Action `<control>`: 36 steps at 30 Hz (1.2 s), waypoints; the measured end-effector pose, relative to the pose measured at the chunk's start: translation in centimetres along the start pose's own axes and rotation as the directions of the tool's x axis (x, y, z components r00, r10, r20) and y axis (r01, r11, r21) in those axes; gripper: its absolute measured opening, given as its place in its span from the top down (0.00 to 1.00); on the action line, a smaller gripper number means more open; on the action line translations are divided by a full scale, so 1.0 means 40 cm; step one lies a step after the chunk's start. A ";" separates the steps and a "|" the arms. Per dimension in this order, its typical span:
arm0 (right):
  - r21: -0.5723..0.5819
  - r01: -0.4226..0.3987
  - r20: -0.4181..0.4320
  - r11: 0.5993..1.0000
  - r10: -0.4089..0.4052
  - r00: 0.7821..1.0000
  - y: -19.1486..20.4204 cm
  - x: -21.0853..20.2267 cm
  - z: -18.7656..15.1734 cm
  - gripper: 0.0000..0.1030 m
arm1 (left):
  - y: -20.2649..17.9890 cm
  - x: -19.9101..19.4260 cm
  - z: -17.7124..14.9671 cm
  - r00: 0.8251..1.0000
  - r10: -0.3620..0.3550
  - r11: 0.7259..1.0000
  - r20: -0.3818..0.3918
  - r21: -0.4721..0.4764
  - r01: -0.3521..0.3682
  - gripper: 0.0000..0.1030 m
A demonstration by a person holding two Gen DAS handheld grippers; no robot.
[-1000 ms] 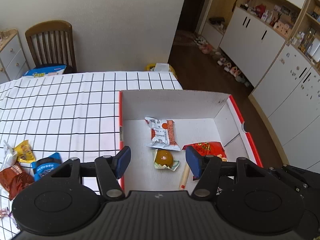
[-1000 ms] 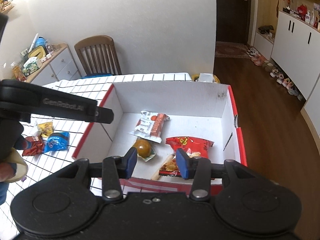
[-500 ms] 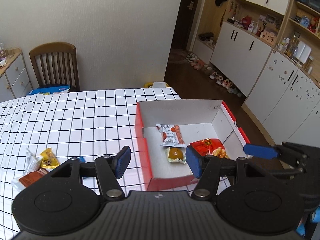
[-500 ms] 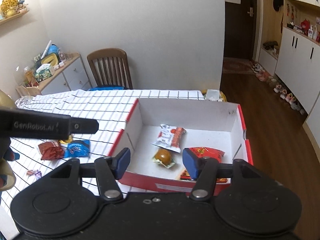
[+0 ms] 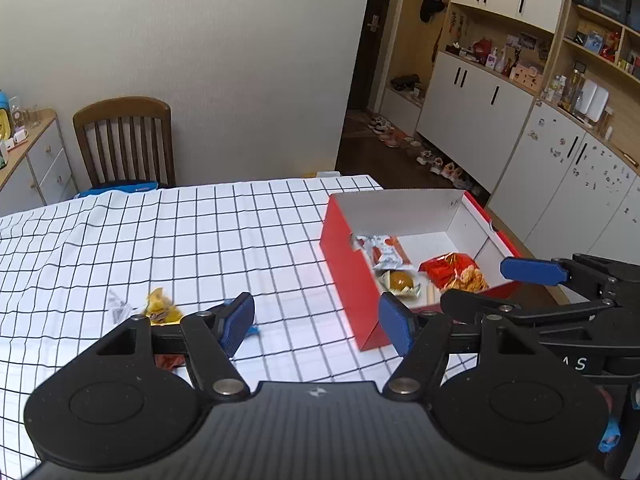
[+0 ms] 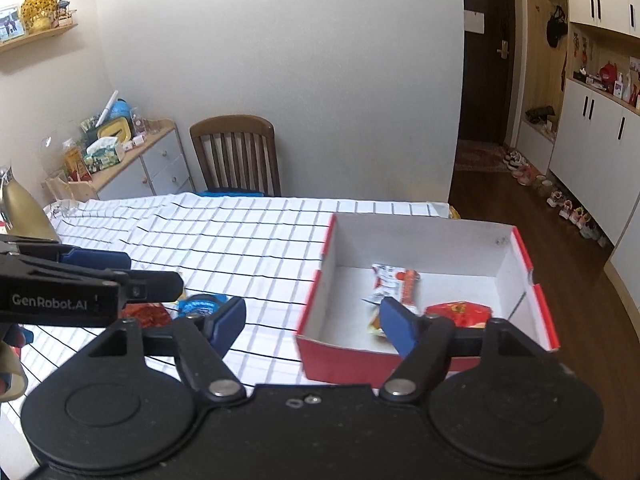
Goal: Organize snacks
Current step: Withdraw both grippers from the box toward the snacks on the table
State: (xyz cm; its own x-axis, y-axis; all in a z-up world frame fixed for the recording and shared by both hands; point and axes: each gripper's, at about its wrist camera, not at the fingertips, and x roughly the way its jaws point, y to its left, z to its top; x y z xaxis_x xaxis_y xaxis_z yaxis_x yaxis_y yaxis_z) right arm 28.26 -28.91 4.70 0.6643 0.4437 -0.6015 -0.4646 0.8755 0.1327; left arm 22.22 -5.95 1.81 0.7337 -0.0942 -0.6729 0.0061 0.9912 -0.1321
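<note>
A red box [image 5: 348, 264] [image 6: 316, 300] with a white inside stands on the checked tablecloth at the right. In it lie a white-orange packet [image 5: 384, 252] [image 6: 394, 282], a red snack bag [image 5: 452, 270] [image 6: 460, 314], a brown round sweet [image 5: 400, 280] and a stick. Loose snacks lie left of the box: a yellow one [image 5: 160, 306], a blue packet [image 6: 200, 306], a dark red packet [image 6: 146, 314]. My left gripper [image 5: 316, 322] is open and empty above the table, left of the box. My right gripper [image 6: 312, 322] is open and empty, near the box's front left corner.
A wooden chair [image 5: 124, 140] [image 6: 236, 152] stands at the table's far edge. A drawer unit [image 6: 132, 164] with clutter stands at the left wall. White cabinets [image 5: 500, 128] and shoes on the floor line the right side. The table [image 5: 180, 240] ends just beyond the box.
Both grippers have drawn back and up from over the box and shifted left; the box now sits farther away to the right. Both stay open and empty.
</note>
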 end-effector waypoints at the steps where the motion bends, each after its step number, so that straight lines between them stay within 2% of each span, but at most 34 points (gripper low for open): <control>1: 0.000 0.001 0.007 1.000 -0.001 1.000 0.014 -0.001 -0.003 0.22 | 0.014 -0.008 -0.006 1.000 -0.001 1.000 0.003 0.000 0.001 0.33; 7: -0.003 -0.009 0.037 1.000 0.009 0.999 0.104 0.006 -0.018 0.09 | 0.107 -0.047 -0.046 1.000 0.005 1.000 0.018 -0.005 -0.005 0.27; 10: -0.002 -0.019 0.043 1.000 0.019 0.999 0.145 0.013 -0.031 0.05 | 0.150 -0.068 -0.068 0.998 0.026 1.000 0.050 -0.012 -0.025 0.26; 12: -0.003 -0.025 0.044 1.000 0.025 0.999 0.173 0.014 -0.043 0.02 | 0.179 -0.083 -0.083 0.997 0.025 1.000 0.074 -0.008 -0.025 0.20; 15: 0.000 -0.043 0.047 0.999 0.043 0.998 0.212 0.016 -0.058 0.00 | 0.219 -0.100 -0.103 0.995 0.023 1.000 0.094 -0.019 -0.021 0.19; 24: 0.000 -0.054 0.038 0.999 0.054 0.998 0.313 0.037 -0.096 0.00 | 0.339 -0.096 -0.159 0.998 0.040 0.998 0.048 -0.043 -0.038 0.19; 28: 0.003 -0.063 0.008 0.998 0.063 0.998 0.344 0.059 -0.116 0.00 | 0.398 -0.088 -0.188 0.997 0.068 0.996 0.041 -0.054 -0.065 0.19; 36: -0.022 -0.075 -0.056 0.997 0.073 0.996 0.408 0.114 -0.154 0.00 | 0.493 -0.051 -0.253 0.996 0.084 0.995 -0.036 -0.047 -0.086 0.19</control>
State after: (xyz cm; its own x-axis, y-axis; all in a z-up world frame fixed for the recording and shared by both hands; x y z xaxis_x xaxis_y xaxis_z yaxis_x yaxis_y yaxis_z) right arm 20.09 -13.78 -0.74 0.5946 0.4953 -0.6334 -0.5259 0.8354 0.1595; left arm 13.98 12.87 -6.79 0.7064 -0.0134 -0.7077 -0.0890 0.9902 -0.1076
